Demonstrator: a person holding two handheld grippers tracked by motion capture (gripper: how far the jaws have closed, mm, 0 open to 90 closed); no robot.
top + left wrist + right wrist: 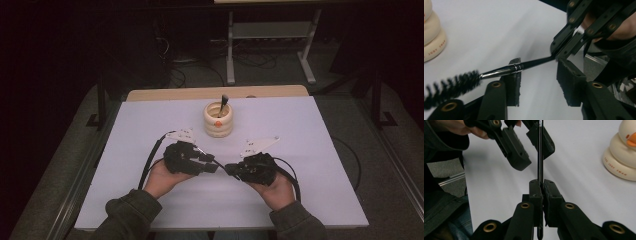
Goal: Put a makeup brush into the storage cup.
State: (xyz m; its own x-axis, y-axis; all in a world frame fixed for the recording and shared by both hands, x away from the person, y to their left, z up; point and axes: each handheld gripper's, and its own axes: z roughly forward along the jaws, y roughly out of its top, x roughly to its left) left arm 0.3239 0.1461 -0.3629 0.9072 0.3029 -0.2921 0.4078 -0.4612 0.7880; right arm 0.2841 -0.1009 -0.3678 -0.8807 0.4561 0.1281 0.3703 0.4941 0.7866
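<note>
Desk (150, 200): white top, cream duck-shaped holder (218, 120) at far centre w/ one dark tool standing in it. Both grippers meet nose to nose near the front, above the desk. Right gripper (540, 185) clamped tight on the brush (499, 70) handle end. Brush long axis runs straight from right gripper across into the left gripper (537, 75), whose jaws stand part-open astride the shaft, pads not pressing. Brush: thin black handle, silver ferrule, spiral black bristles at the far tip.
</note>
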